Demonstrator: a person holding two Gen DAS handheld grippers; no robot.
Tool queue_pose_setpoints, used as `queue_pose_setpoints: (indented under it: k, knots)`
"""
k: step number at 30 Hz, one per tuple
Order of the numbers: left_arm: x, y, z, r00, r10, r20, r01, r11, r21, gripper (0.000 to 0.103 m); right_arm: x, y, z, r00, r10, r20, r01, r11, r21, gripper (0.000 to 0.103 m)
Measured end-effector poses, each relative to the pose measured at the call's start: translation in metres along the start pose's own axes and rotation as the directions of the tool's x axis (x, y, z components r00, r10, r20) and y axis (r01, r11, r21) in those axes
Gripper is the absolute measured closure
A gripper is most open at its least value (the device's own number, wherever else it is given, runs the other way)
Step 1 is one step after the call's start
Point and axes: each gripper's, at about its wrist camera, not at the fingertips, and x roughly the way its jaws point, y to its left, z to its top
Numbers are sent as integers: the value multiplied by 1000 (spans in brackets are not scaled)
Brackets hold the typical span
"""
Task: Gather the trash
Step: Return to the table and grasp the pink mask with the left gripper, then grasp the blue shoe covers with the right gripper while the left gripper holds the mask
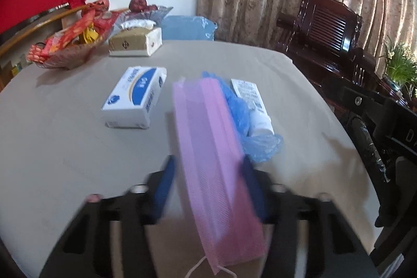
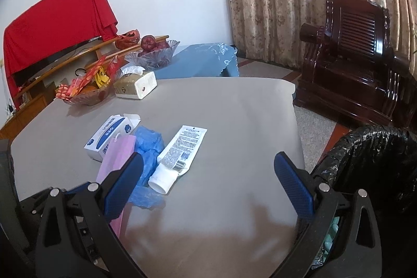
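Two grippers are in play, and yours on the left (image 1: 206,189) has a pink face mask (image 1: 208,147) between its blue fingers, its long axis running away from you along them; the frame is blurred, so you cannot tell whether the jaws are clamped on it or only flank it. Your right gripper (image 2: 208,173) hangs with its jaws wide apart and nothing in them, over the near right part of the table (image 2: 234,100). The bin lined with a black bag (image 2: 370,155) stands just off the table's right edge, beside the right gripper, so the mask must travel rightward across the right gripper's space. Just right of the mask lie a crumpled blue plastic glove (image 2: 148,147) and a white tube (image 2: 179,153), touching each other, the tube's cap toward you. A white and blue box (image 1: 135,98) sits left of the mask, nearer your left hand. Toward the far left corner stand a snack basket (image 1: 65,54) and tissue pack (image 1: 135,43), well apart from all this.
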Motion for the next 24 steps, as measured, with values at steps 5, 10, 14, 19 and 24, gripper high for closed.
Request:
queue_pose_setpoints:
  k: [5, 10, 14, 19, 24]
  knots:
    - [-7, 2, -2, 1000, -1, 7, 1, 1000, -1, 97, -1, 8, 0, 1000, 1, 3, -1, 1000, -26, 6]
    - [-29, 12, 6, 998, 12, 62, -11, 1000, -12, 100, -5, 15, 2, 1000, 11, 9, -10, 999, -31, 6]
    - [-39, 27, 14, 994, 52, 99, -50, 998, -26, 100, -4, 25, 4, 1000, 25, 11, -24, 999, -38, 6]
    - [-44, 49, 21, 987, 102, 121, -96, 994, -57, 101, 3, 44, 4, 999, 46, 7, -45, 998, -48, 6]
    - [-46, 67, 23, 982, 140, 128, -130, 988, -83, 101, 19, 67, 3, 998, 67, -8, -67, 996, -54, 8]
